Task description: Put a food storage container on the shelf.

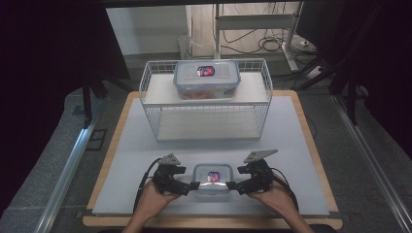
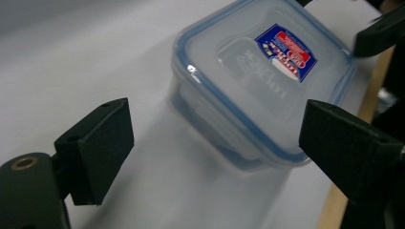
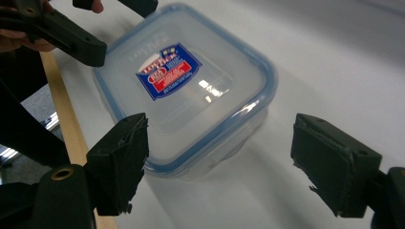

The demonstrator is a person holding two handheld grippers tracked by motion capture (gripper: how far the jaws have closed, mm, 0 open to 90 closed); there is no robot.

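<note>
So the small lidded container (image 1: pixel 212 177) sits near the table's (image 1: pixel 291 160) front edge, left gripper (image 1: pixel 194 185) and right gripper (image 1: pixel 232 185) flanking it, jaws apart, not clamping. Farther back, a white wire basket (image 1: pixel 206 119) holds a bigger container (image 1: pixel 207 79), well apart.

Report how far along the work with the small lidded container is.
Done: one larger container already sits on the wire rack's top shelf. In hand: the left gripper and right gripper flank the small container at the table's near edge, jaws open on either side of it, not yet clamping it. Left: grip it, lift it and probably carry it to the rack, whose lower shelf looks free.
</note>
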